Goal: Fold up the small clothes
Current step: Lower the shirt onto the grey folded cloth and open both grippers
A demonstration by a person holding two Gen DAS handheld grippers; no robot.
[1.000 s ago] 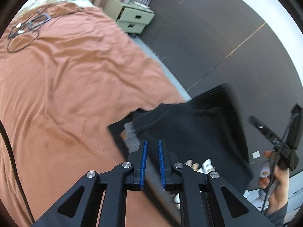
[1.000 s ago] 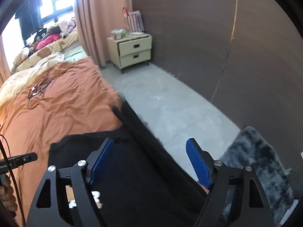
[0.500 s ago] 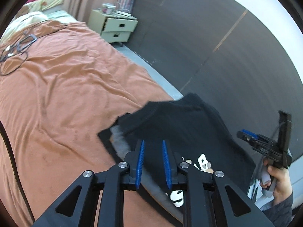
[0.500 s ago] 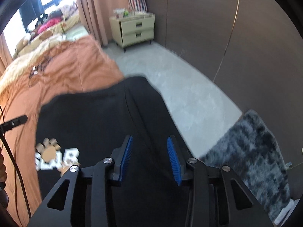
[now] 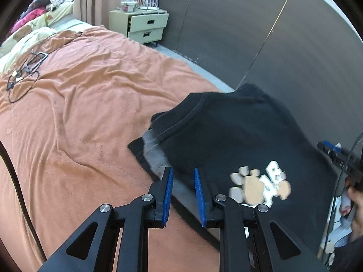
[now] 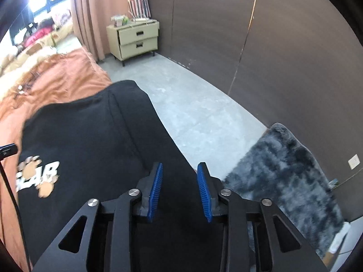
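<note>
A small black sweatshirt with a white and tan paw-print logo lies at the right edge of the bed, over an orange blanket. Its grey lining shows at the collar. My left gripper hovers at the shirt's left edge, jaws a little apart and empty. In the right wrist view the shirt hangs over the bed's side; my right gripper is above its right part, jaws partly open, nothing pinched between them. The other hand and its gripper show at the far right.
Black cables and a metal clip lie on the blanket far left. A cream bedside cabinet stands by the curtain. Dark wall panels run along the right. A grey shaggy rug lies on the concrete floor.
The shirt has dropped from held up to lying spread, logo now showing. My right gripper narrowed from wide open. My left gripper opened slightly and let go of the cloth.
</note>
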